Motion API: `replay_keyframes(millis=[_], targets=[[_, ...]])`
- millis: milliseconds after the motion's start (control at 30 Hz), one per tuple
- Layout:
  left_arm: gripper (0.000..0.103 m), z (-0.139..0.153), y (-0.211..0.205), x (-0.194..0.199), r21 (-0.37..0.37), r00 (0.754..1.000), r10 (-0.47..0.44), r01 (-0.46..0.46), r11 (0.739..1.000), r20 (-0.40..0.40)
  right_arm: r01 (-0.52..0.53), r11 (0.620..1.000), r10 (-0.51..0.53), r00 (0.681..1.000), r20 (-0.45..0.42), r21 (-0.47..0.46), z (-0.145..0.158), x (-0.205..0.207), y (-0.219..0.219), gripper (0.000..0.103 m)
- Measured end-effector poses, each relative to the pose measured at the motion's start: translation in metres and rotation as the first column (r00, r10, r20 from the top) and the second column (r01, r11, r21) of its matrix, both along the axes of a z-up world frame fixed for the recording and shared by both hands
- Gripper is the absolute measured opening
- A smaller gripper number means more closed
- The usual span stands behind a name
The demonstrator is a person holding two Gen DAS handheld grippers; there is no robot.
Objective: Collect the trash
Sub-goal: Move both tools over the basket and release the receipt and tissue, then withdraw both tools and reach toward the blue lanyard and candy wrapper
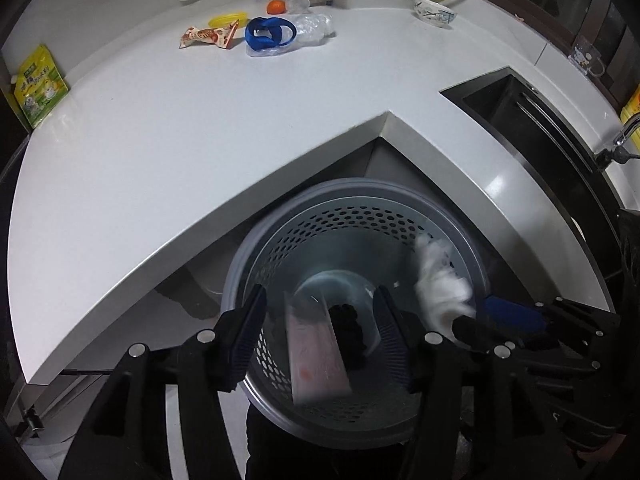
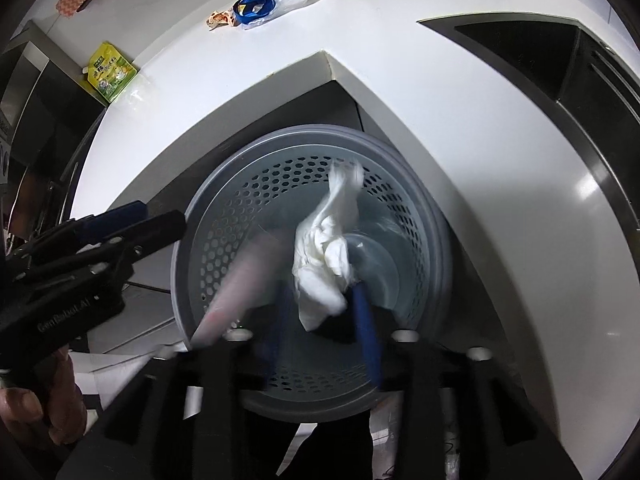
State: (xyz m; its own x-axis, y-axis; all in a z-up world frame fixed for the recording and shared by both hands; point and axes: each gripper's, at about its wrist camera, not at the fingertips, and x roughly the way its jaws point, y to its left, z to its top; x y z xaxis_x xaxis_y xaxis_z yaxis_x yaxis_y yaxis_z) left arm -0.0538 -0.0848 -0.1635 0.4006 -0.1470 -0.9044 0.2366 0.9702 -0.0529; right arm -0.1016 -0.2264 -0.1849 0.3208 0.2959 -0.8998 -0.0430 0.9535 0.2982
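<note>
left fingers: left gripper (image 1: 320,334) spread wide over the bin (image 1: 452,216), holding nothing; a pinkish flat wrapper (image 1: 318,354) sits blurred between them, probably dropping in.
right fingers: right gripper (image 2: 320,312) pinched on a white tissue wad (image 2: 324,256), held inside the bin mouth.
risk: tissue is soft and light, may cling to the blue pads (image 2: 366,320) or catch on the rim instead of falling.
risk 2: wrapper is long and stiff, could lodge across the bin wall.
materials: bin grey plastic, round, walls punched with hex holes; tissue crumpled, fluffy; wrapper glossy.
remaining trash: snack wrapper (image 1: 208,36), blue ring (image 1: 270,32), clear plastic bottle (image 1: 314,26) far back on the smooth white table (image 1: 200,128).
</note>
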Motion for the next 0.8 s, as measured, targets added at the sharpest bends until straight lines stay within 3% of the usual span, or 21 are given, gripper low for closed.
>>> replay_keyframes(millis=[800], targets=[[0.058,0.045,0.01,0.012,-0.006,0.996,0.003,-0.002,1.0,0.09,0.027,1.0,-0.028,0.996,0.09,0.015,0.039,0.01,-0.003,0.046]])
